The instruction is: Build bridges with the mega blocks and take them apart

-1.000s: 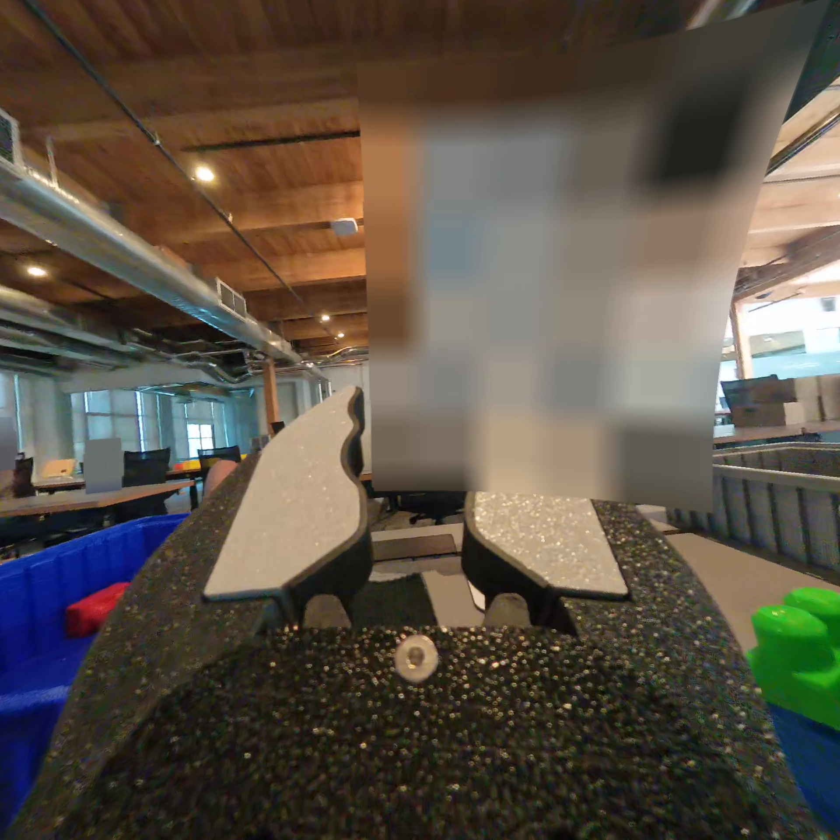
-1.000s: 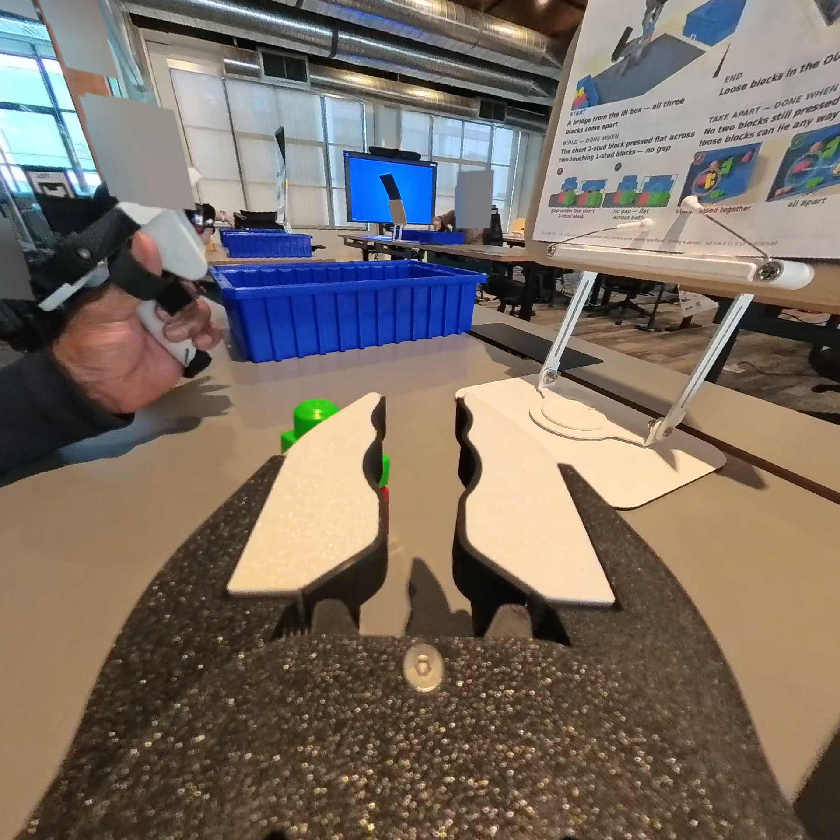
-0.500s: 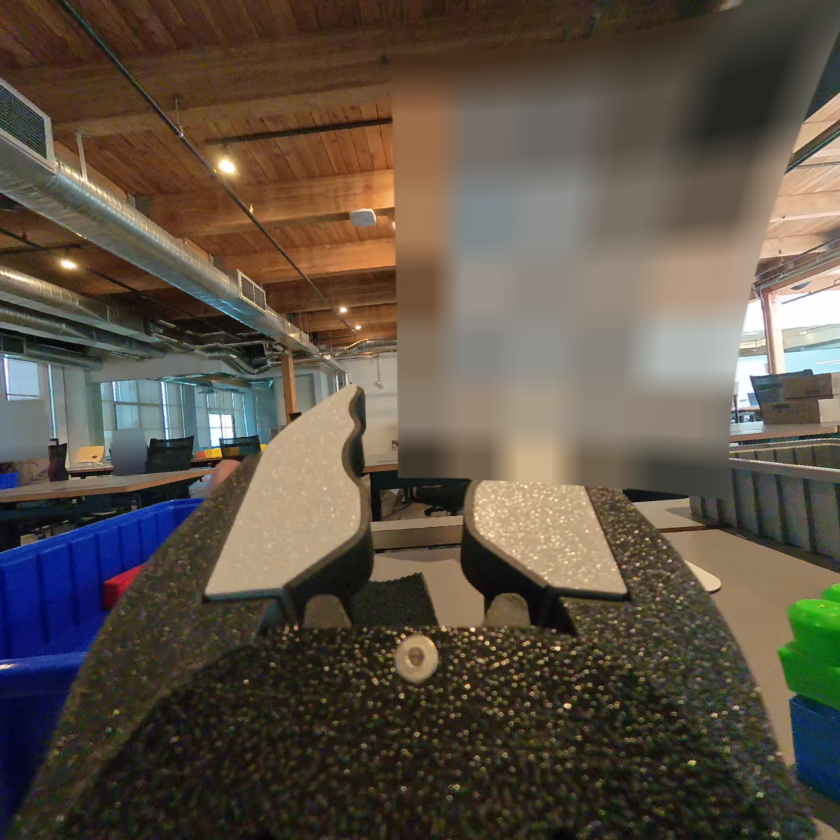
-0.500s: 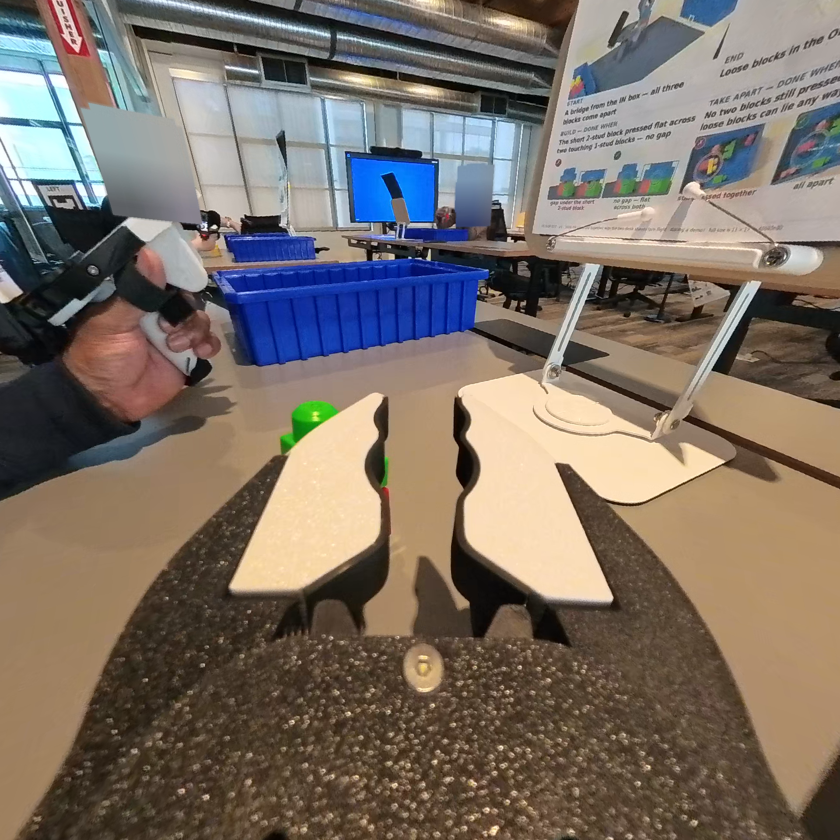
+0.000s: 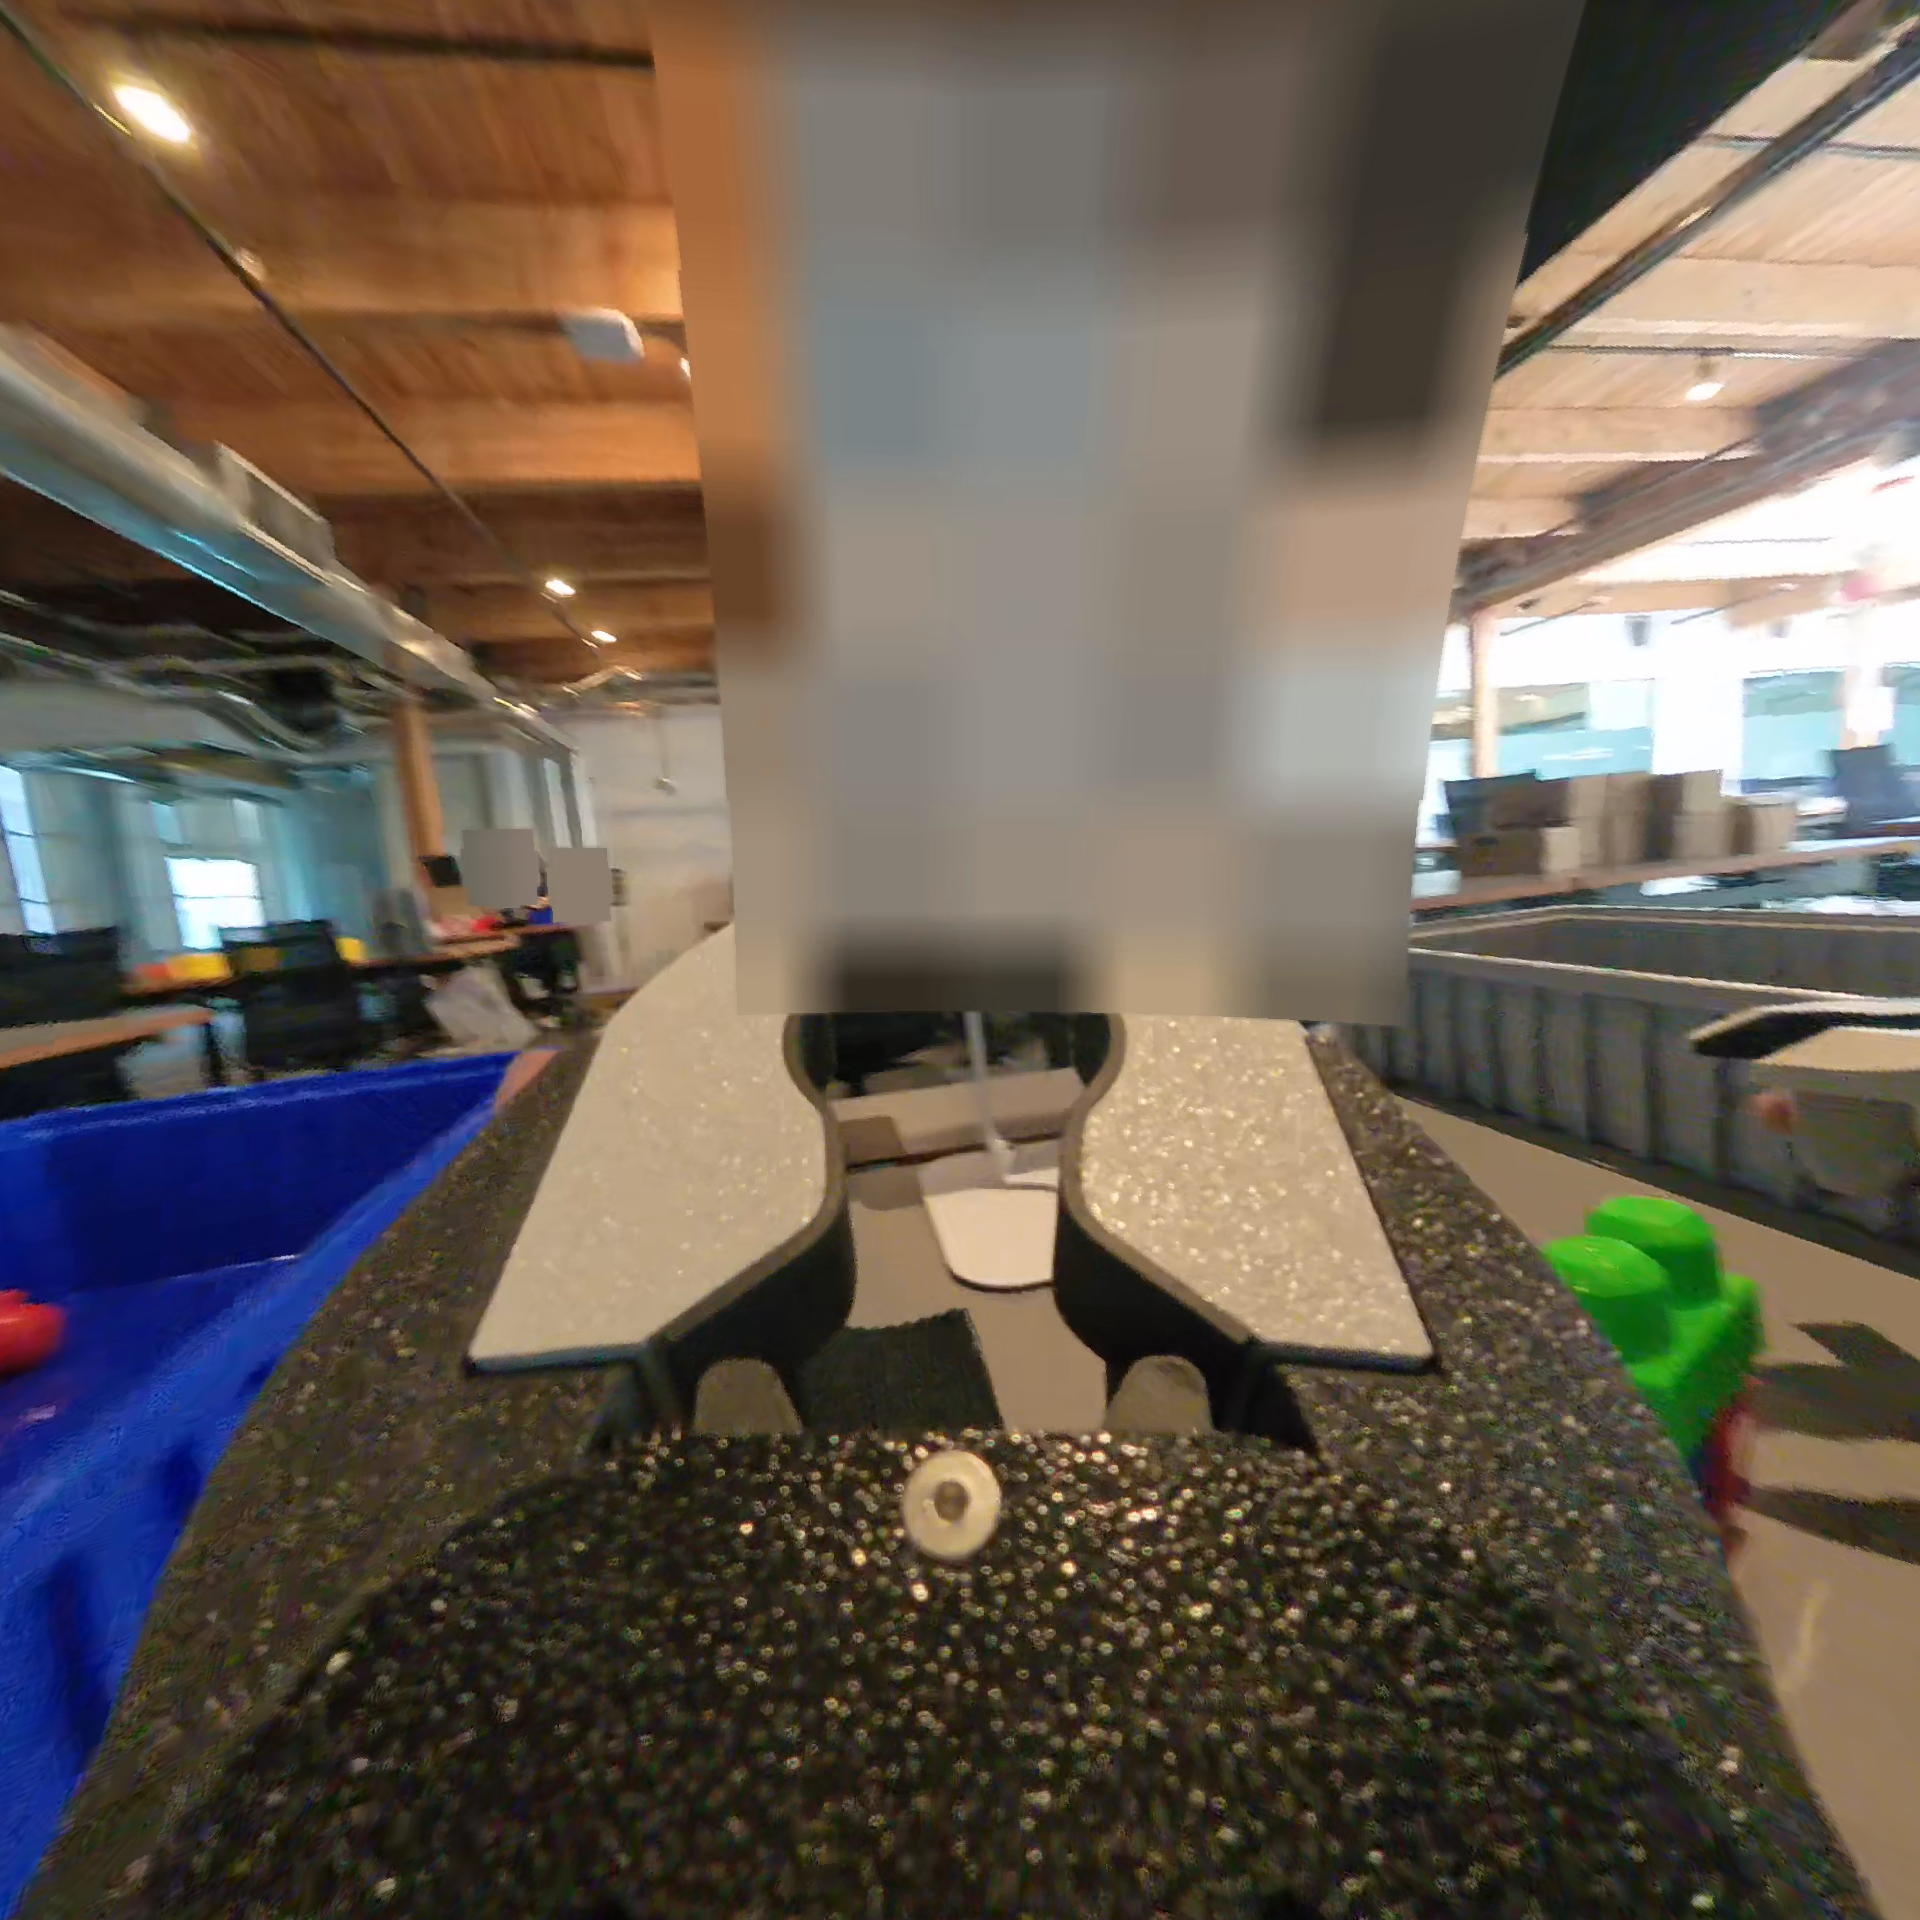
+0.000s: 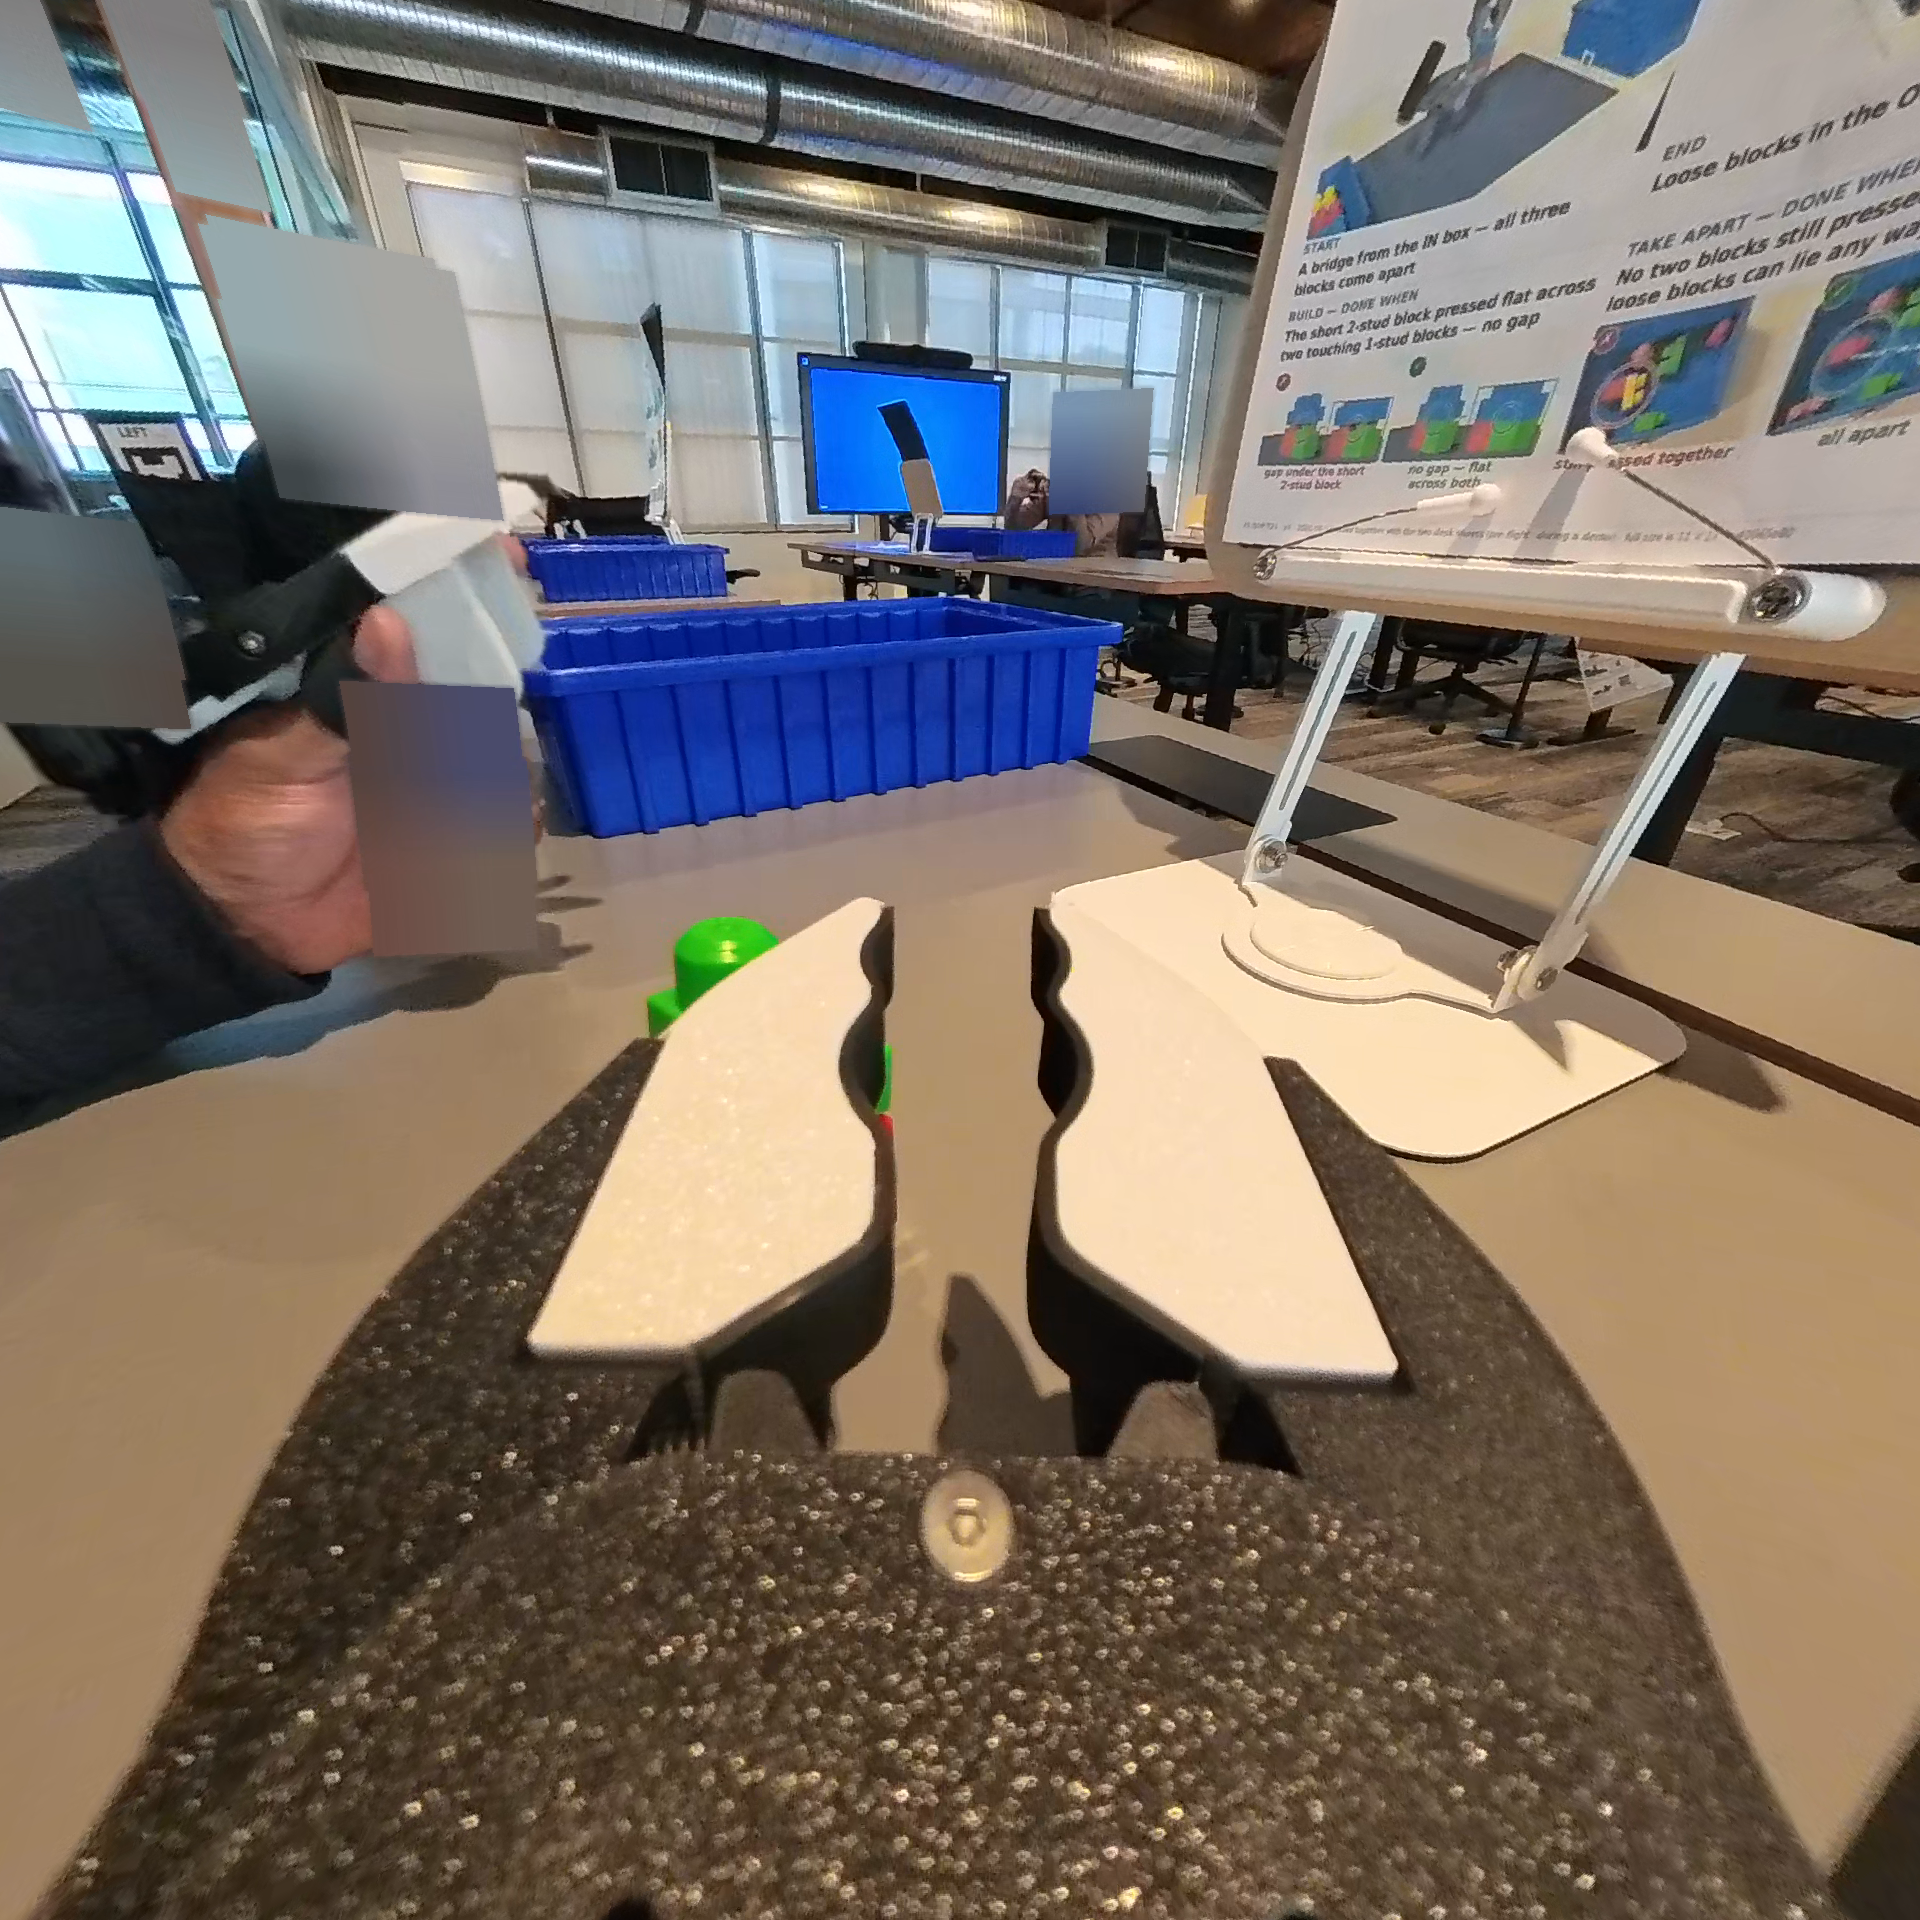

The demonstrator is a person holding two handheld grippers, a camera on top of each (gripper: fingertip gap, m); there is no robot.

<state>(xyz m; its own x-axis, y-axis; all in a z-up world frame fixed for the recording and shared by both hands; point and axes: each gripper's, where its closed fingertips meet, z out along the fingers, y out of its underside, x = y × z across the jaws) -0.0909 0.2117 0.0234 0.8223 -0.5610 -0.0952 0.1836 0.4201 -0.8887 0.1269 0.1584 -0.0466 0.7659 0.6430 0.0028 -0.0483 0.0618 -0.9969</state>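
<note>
A green two-stud block (image 5: 1652, 1320) sits on top of a small stack on the grey table (image 6: 260, 1195), with a red block (image 5: 1730, 1455) under it. My left gripper (image 5: 951, 1049) is open and empty, to the left of the stack. My right gripper (image 6: 961, 925) is open and empty, low over the table. In the right wrist view the green block (image 6: 717, 966) is just ahead, half hidden behind my left finger (image 6: 748, 1122); a sliver of red (image 6: 885, 1127) shows below it. The hand holding the left gripper (image 6: 260, 831) is beyond and left of the stack.
A blue bin (image 6: 821, 707) stands at the back left; in the left wrist view the blue bin (image 5: 208, 1174) holds a red block (image 5: 21, 1340). A grey bin (image 5: 1558, 1029) is at the right. A white stand (image 6: 1382, 997) holding an instruction sheet (image 6: 1558, 260) is ahead right. The tips of one gripper are about 25 cm away from the tips of the other.
The left gripper has tilted downward and shifted, so more table and the whole green block now show at its right. The right gripper has barely moved. Both stay open.
</note>
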